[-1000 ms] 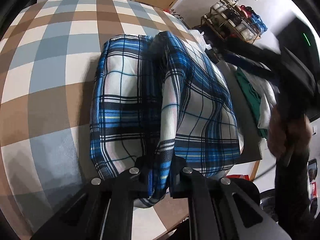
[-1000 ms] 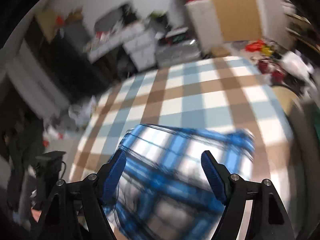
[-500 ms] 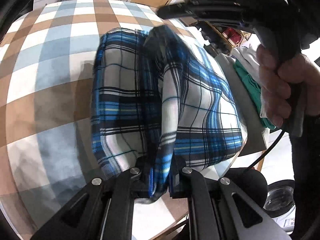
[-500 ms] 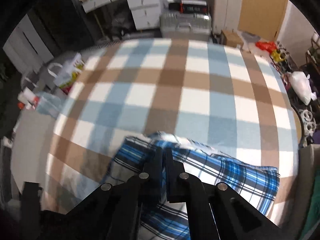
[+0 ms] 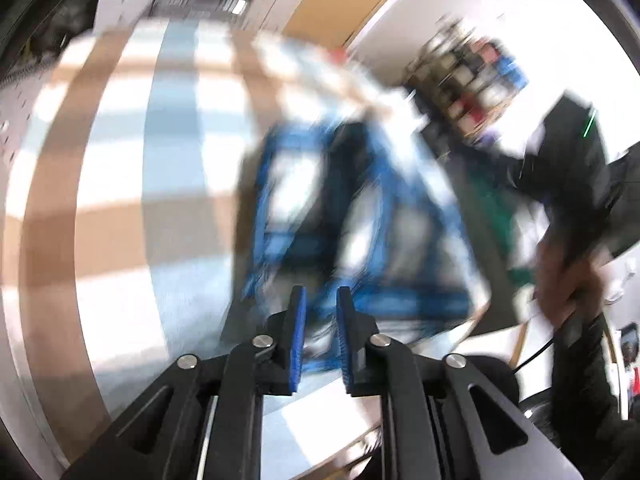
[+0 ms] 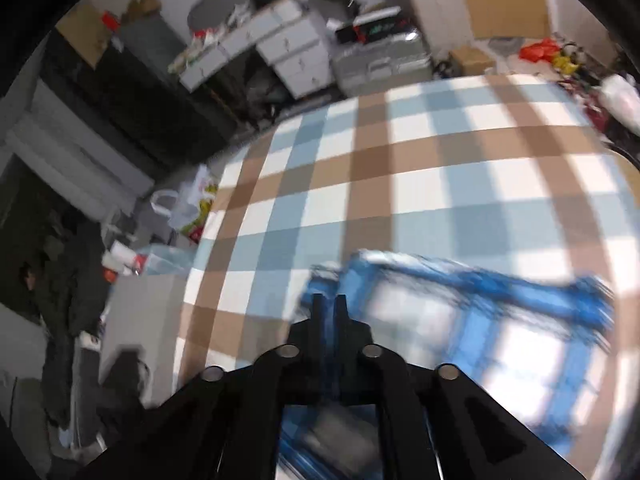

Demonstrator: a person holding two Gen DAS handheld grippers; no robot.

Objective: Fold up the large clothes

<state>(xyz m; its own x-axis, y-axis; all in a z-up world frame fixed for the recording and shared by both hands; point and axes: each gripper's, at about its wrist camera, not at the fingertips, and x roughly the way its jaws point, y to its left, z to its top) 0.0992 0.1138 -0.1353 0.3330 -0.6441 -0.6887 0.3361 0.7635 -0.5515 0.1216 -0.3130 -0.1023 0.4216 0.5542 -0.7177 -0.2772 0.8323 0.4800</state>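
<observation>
The left tool (image 5: 321, 300) has let go of the plaid shirt (image 5: 360, 216) and stands slightly parted and empty; the right tool (image 6: 330, 304), its jaws reopening a little, appears to pinch an edge, which it should lay flat on the surface (image 6: 440, 184).

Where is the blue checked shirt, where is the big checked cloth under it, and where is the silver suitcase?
blue checked shirt (image 6: 500, 320): right wrist view, on its blurred upper layer.
checked cloth (image 6: 420, 184): right wrist view, on a bare white square.
silver suitcase (image 6: 380, 64): right wrist view, on its front.
</observation>
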